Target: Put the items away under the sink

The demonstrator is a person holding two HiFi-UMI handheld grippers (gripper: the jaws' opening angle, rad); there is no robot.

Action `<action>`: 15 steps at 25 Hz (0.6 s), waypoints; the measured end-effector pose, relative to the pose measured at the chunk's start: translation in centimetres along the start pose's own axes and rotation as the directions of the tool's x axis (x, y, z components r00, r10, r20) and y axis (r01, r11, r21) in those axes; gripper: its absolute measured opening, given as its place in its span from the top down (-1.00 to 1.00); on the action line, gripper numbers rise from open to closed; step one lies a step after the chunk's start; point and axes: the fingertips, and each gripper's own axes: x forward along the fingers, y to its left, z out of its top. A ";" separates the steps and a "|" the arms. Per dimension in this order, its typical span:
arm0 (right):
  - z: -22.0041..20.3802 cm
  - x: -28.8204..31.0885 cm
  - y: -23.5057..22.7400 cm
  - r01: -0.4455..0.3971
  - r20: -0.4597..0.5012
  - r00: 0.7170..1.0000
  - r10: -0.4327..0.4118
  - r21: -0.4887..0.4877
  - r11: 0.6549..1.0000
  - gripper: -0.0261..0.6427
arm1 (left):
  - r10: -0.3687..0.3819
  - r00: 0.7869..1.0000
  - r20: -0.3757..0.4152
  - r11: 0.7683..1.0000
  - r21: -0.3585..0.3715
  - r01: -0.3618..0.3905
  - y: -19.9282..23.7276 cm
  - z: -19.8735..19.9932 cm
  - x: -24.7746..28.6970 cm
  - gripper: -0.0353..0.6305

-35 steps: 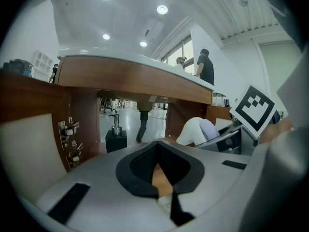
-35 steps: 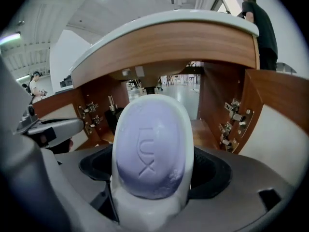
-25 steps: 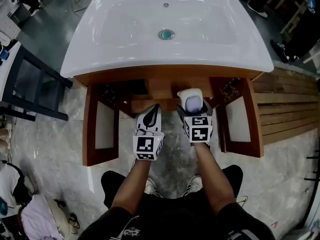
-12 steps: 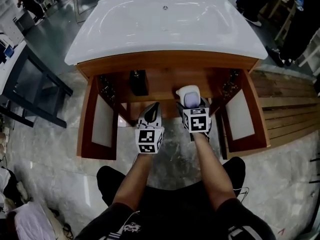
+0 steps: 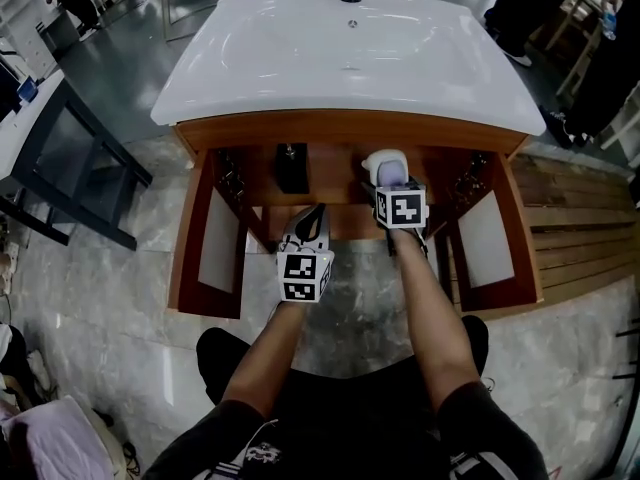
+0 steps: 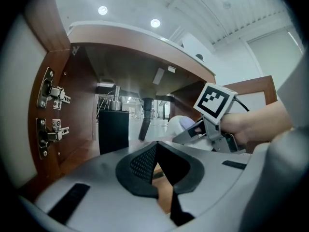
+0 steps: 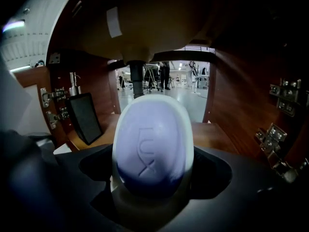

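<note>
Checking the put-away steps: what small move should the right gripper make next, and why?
Probably ease the right gripper forward and down to set the white dish with the lavender soap bar on the wooden cabinet shelf. Its fingers are shut on the dish, held above the shelf's front, and the shelf right of the black rectangular soap dispenser looks free.

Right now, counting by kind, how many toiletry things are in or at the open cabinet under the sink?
black rectangular pump soap dispenser: 1
white oval soap dish: 1
lilac oval soap bar: 1
Total: 3
</note>
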 end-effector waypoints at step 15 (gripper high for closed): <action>1.6 5.4 -1.6 0.017 -0.173 0.985 -0.013 0.020 1.000 -0.50 | -0.022 1.000 0.005 1.000 0.014 0.022 -1.3 -0.4 -1.6 0.88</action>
